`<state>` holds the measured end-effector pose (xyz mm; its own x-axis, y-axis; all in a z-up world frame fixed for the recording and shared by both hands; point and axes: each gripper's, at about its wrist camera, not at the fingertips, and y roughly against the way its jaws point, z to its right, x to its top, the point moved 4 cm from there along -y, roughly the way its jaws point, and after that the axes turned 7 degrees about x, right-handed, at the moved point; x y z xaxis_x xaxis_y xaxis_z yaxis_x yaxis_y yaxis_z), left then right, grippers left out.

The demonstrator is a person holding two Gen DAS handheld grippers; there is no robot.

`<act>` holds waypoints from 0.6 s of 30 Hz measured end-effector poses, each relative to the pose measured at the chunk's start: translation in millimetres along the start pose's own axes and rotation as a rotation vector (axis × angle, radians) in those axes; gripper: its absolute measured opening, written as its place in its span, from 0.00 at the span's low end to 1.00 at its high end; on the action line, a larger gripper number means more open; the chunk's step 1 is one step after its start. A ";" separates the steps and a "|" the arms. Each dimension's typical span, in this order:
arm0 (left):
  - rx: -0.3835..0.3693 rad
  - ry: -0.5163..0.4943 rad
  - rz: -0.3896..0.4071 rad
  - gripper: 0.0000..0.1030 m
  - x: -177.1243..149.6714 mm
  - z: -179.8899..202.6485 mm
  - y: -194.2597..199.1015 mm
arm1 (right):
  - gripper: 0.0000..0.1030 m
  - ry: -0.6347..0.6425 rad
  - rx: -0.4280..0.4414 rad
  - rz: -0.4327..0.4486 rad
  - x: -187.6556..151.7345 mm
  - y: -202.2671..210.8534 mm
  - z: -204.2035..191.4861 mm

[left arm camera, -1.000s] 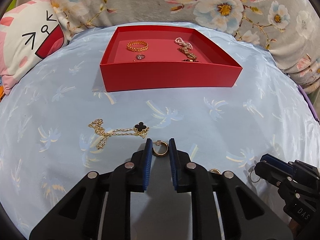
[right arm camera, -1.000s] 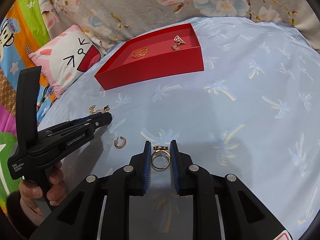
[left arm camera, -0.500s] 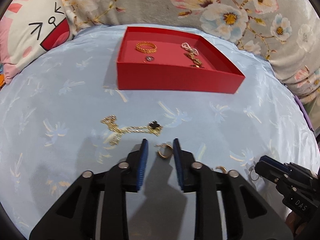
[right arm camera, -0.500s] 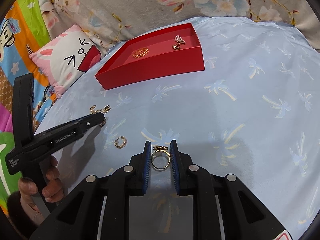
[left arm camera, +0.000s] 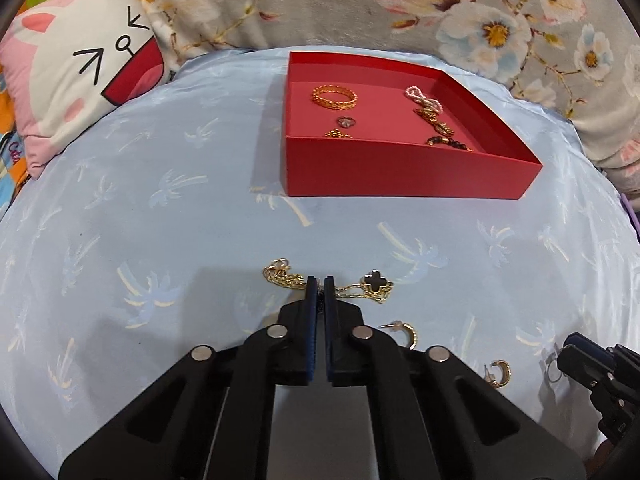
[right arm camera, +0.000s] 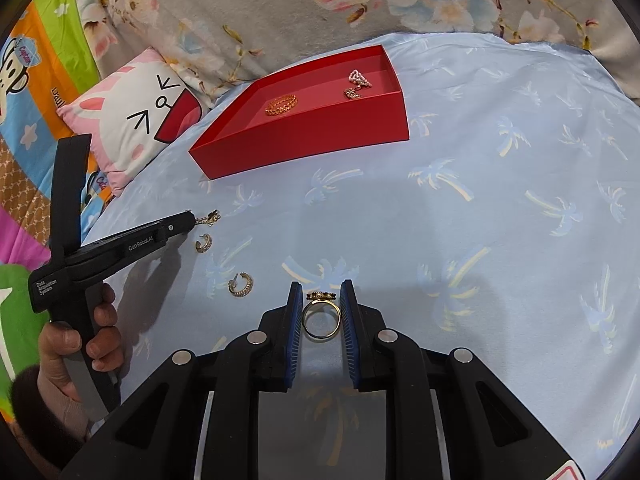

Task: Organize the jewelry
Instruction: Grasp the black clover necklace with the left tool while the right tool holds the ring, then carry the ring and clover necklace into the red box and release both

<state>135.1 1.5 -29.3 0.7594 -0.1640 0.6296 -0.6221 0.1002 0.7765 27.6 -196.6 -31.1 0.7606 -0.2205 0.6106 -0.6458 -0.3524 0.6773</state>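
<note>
Left tongs (left arm camera: 320,282) just closed on gold chain (left arm camera: 288,278), right tongs (right arm camera: 320,298) gripping ring (right arm camera: 321,316), red tray (left arm camera: 400,176) well apart

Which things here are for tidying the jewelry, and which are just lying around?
For the job:
gold chain necklace, pinched by the left gripper
gold ring, in the right gripper
two hoop earrings
red tray

Just lying about:
cat-face pillow
floral blanket

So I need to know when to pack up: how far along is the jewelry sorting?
Partly done. The red tray already holds a gold bangle, a pearl piece and a few smaller items. In hand: the right gripper grips a gold ring, and the left gripper has just closed on the gold chain. Two hoop earrings remain on the blue sheet.
</note>
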 end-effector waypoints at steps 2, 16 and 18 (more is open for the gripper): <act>-0.016 -0.005 0.004 0.01 -0.6 1.3 0.8 | 0.18 -0.001 0.000 0.001 0.1 0.3 -0.2; -0.133 0.044 0.184 0.01 64.7 -7.4 84.9 | 0.18 0.023 0.036 0.052 24.3 18.4 -9.2; -0.156 0.048 0.213 0.01 82.6 -9.1 98.8 | 0.18 0.049 0.044 0.074 41.0 24.6 -14.9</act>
<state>138.2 6.8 99.7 0.6249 -0.0766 0.7770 -0.7349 0.2781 0.6185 42.0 -200.8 16.7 0.7061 -0.2031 0.6784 -0.6958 -0.3769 0.6114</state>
